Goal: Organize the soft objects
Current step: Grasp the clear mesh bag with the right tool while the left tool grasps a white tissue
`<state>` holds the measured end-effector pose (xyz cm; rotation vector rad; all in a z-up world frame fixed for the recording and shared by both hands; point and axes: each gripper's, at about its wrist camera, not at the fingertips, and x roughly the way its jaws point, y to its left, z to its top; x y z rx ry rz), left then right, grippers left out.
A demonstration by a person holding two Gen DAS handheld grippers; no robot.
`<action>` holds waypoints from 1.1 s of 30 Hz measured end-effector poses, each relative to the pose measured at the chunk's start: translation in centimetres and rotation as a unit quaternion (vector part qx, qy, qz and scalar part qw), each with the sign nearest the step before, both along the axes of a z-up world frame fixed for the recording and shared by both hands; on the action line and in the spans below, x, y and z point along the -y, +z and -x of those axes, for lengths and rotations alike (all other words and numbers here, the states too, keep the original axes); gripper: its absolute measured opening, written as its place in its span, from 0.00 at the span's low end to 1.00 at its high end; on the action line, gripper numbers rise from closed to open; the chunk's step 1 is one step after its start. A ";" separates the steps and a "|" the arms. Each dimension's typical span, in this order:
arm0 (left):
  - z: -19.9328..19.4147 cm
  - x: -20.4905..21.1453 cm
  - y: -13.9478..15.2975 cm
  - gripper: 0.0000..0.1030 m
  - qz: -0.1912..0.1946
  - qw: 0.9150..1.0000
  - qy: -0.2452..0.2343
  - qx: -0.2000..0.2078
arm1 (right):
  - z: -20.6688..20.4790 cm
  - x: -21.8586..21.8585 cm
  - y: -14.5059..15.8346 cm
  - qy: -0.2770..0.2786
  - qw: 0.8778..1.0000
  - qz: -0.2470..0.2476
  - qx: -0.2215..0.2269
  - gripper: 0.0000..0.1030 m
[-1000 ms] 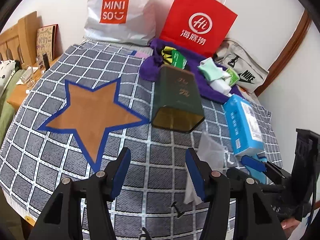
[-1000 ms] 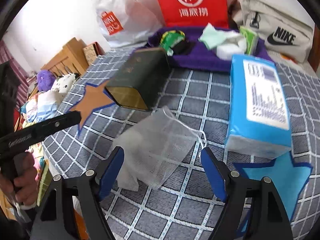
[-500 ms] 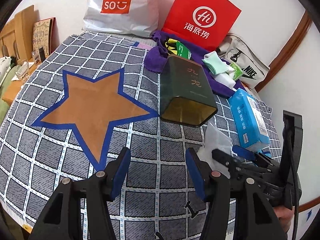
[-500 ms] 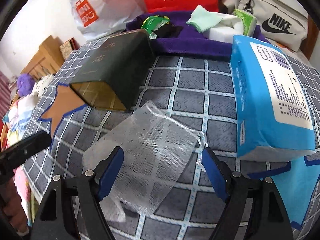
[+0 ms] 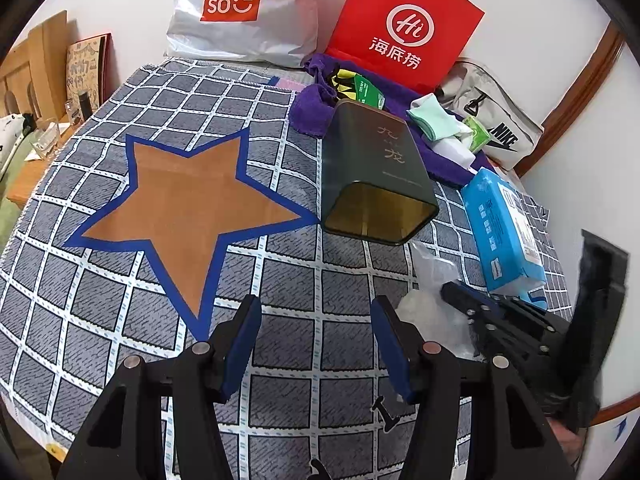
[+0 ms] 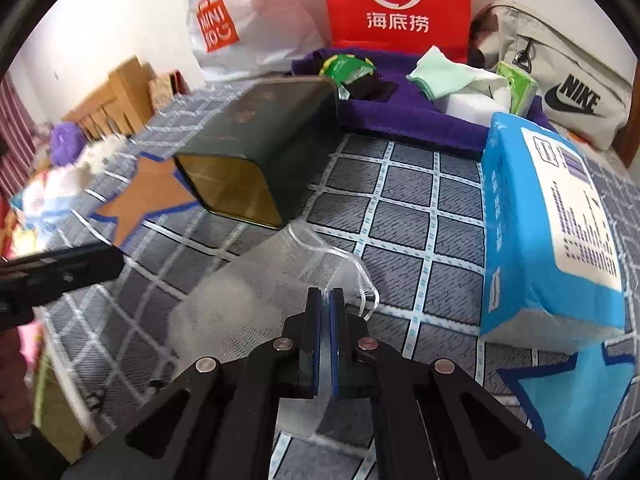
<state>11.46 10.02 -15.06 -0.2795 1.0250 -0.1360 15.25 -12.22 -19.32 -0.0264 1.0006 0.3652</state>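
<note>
The right gripper (image 6: 325,312) has its fingers pinched on the near edge of the white mesh drawstring bag (image 6: 256,292), whose length runs toward ten o'clock, toward the dark green tin (image 6: 264,152) on the checkered surface (image 6: 416,208), while the left gripper (image 5: 316,332) hangs half-open and empty.

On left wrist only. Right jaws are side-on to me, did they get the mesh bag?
Observer: Yes. In the right wrist view the right gripper is shut on the mesh bag, fabric pinched between the pads.
Operator: Which part of it?
Observer: The edge near the drawstring, which loops out to the right of the jaws.
Operator: Anything I'm missing past the tissue pack?
Observer: A light blue star patch on the cloth, just in front of the blue tissue pack.
</note>
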 end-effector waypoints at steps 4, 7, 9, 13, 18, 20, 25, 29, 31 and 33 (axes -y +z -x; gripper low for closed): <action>0.4 0.4 0.1 0.53 -0.012 1.000 0.003 -0.004 | 1.3 1.6 1.8 -0.001 1.000 -0.015 0.018 0.04; 0.7 0.9 0.1 0.53 -0.018 1.000 0.001 -0.007 | 2.5 3.5 2.7 -0.008 1.000 -0.017 0.022 0.04; 0.8 1.6 0.0 0.53 -0.022 1.000 -0.006 -0.010 | 3.3 4.9 3.0 -0.009 0.999 -0.025 0.017 0.04; 0.8 3.2 -0.5 0.53 -0.019 0.999 -0.024 -0.019 | 5.2 7.4 3.3 -0.021 1.000 -0.013 0.018 0.04; 0.5 5.9 -1.2 0.53 -0.015 0.998 -0.055 -0.020 | 5.9 11.0 2.0 -0.051 0.999 0.002 -0.001 0.06; 0.2 6.9 -1.7 0.53 -0.026 0.997 -0.067 -0.019 | 5.7 12.5 1.1 -0.071 0.997 -0.005 -0.017 0.08; -0.4 8.3 -2.3 0.53 -0.049 0.996 -0.077 -0.008 | 5.8 14.4 -0.2 -0.086 0.994 -0.051 -0.037 0.49; -0.8 9.5 -2.5 0.53 -0.078 0.993 -0.083 0.004 | 5.9 13.3 -0.6 -0.070 0.996 -0.040 -0.035 0.71; -0.9 10.0 -2.8 0.46 -0.100 0.992 -0.078 0.011 | 5.9 12.7 -0.7 -0.066 0.997 -0.032 -0.033 0.80; -1.1 10.1 -2.9 0.34 -0.126 0.989 -0.072 0.018 | 5.8 12.2 -0.7 -0.069 0.996 -0.043 -0.037 0.85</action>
